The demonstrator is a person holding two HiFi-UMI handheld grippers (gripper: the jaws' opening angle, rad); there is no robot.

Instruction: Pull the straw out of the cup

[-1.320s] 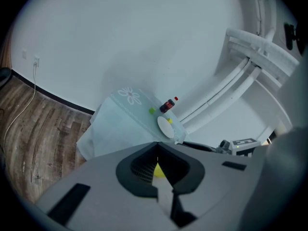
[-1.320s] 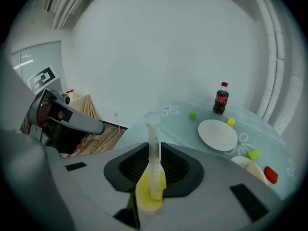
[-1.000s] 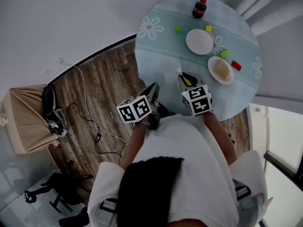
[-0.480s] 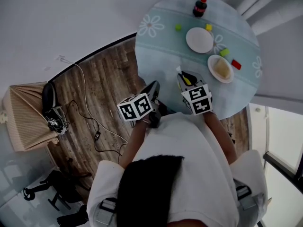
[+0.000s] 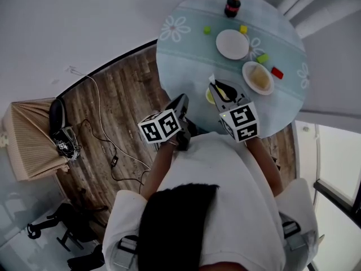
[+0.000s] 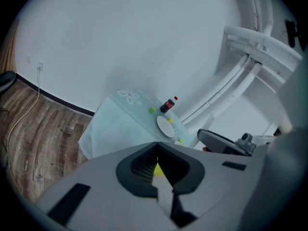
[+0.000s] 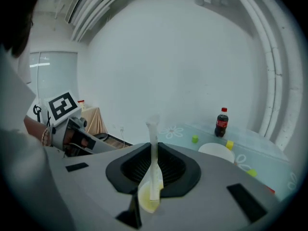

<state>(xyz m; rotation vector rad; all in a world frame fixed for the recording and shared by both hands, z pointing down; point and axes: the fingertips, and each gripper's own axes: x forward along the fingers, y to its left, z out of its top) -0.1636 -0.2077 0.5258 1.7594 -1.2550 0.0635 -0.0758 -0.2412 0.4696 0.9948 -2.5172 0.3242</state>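
Note:
On the round table (image 5: pixel 186 55) a small yellow-green cup (image 5: pixel 210 97) stands near the front edge. My right gripper (image 5: pixel 217 86) hangs just above it, shut on a pale, translucent straw (image 7: pixel 153 129) that stands upright between the pads. The straw's lower end hangs over the cup (image 7: pixel 143 201) mouth; whether it is still inside I cannot tell. My left gripper (image 5: pixel 183 101) hovers to the cup's left, apart from it. In the left gripper view its jaw tips (image 6: pixel 157 146) meet, and a bit of yellow shows through the gap behind them.
Farther back on the table are a cola bottle (image 5: pixel 232 5), a white plate (image 5: pixel 232 44), a plate with food (image 5: pixel 259 78) and small coloured blocks (image 5: pixel 262 58). Cables (image 5: pixel 107 129) trail over the wooden floor at left.
My right gripper has risen with the straw in its jaws, and its marker cube looks larger in the head view. The left gripper has stayed in place.

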